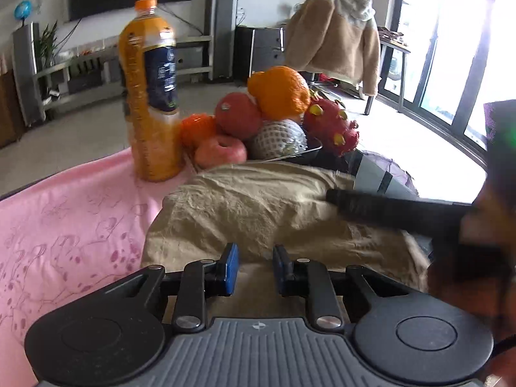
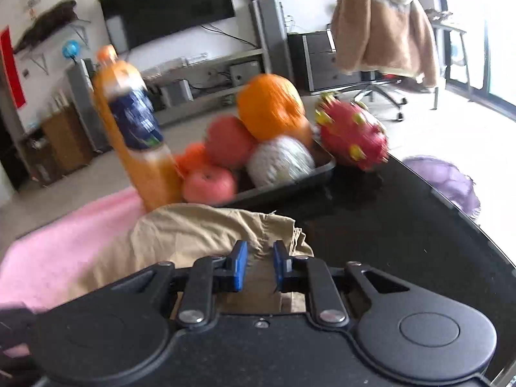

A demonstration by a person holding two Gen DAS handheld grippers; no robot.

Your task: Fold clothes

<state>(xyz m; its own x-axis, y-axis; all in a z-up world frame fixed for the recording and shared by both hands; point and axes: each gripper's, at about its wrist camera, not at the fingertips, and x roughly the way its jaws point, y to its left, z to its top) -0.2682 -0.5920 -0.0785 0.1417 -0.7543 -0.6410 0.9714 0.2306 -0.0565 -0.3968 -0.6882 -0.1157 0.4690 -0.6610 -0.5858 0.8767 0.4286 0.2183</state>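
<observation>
A tan garment [image 1: 258, 206] lies bunched on a pink cloth [image 1: 64, 219] that covers part of a dark table. My left gripper [image 1: 255, 267] hovers over the garment's near edge with its jaws a little apart and nothing between them. The right gripper's black body [image 1: 403, 209] reaches in from the right over the garment. In the right wrist view the garment [image 2: 200, 232] lies just ahead of my right gripper [image 2: 260, 266], whose jaws are a little apart over the cloth's right edge and empty.
An orange juice bottle [image 1: 151, 96] stands on the pink cloth behind the garment. A dark tray [image 2: 290, 183] of fruit sits beside it, with a dragon fruit [image 2: 353, 135] at its right. Bare dark tabletop [image 2: 403, 225] lies right of the garment.
</observation>
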